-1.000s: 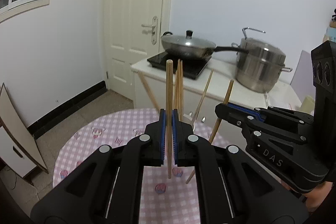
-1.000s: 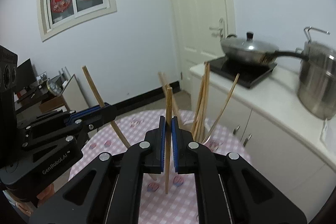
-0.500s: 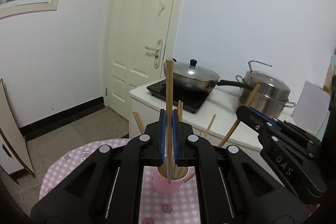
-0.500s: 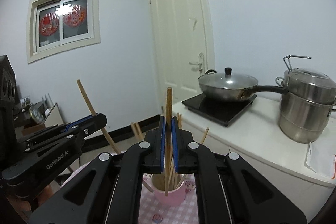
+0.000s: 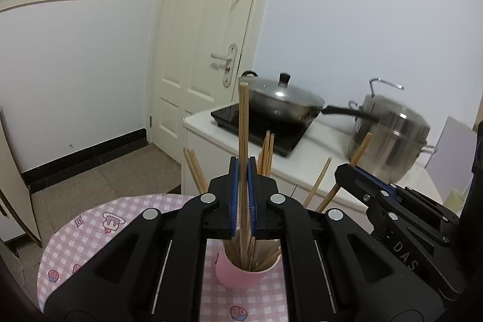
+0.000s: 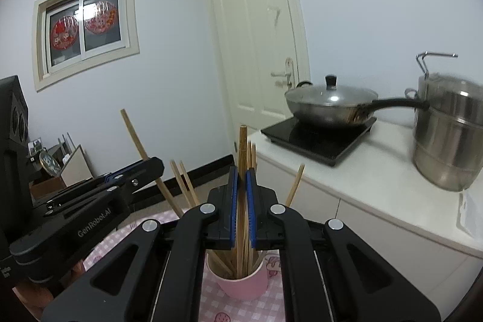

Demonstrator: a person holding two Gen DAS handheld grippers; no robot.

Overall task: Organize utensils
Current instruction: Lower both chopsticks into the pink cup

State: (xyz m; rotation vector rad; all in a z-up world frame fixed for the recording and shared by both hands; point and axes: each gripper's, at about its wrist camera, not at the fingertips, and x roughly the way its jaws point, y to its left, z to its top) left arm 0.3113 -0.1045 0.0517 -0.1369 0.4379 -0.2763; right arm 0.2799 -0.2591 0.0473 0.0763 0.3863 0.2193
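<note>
Both tongs, each pinching a chopstick, have neared the pink cup.

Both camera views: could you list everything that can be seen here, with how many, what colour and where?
pink cup: one, pink, on the table just beyond the grippers
chopsticks in cup: several, light wood, leaning out of the cup
held chopsticks: two, light wood, one clamped upright in each gripper
tablecloth: one, pink and white check, on the round table
wok with lid: one, metal, on the black cooktop
cooktop: one, black, on the white counter
steamer pot: one, steel, at the counter's right end
door: one, cream, behind the counter
window: one, red decorations, on the left wall
left gripper: black, blue pads, shut on a chopstick
right gripper: black, blue pads, shut on a chopstick
</note>
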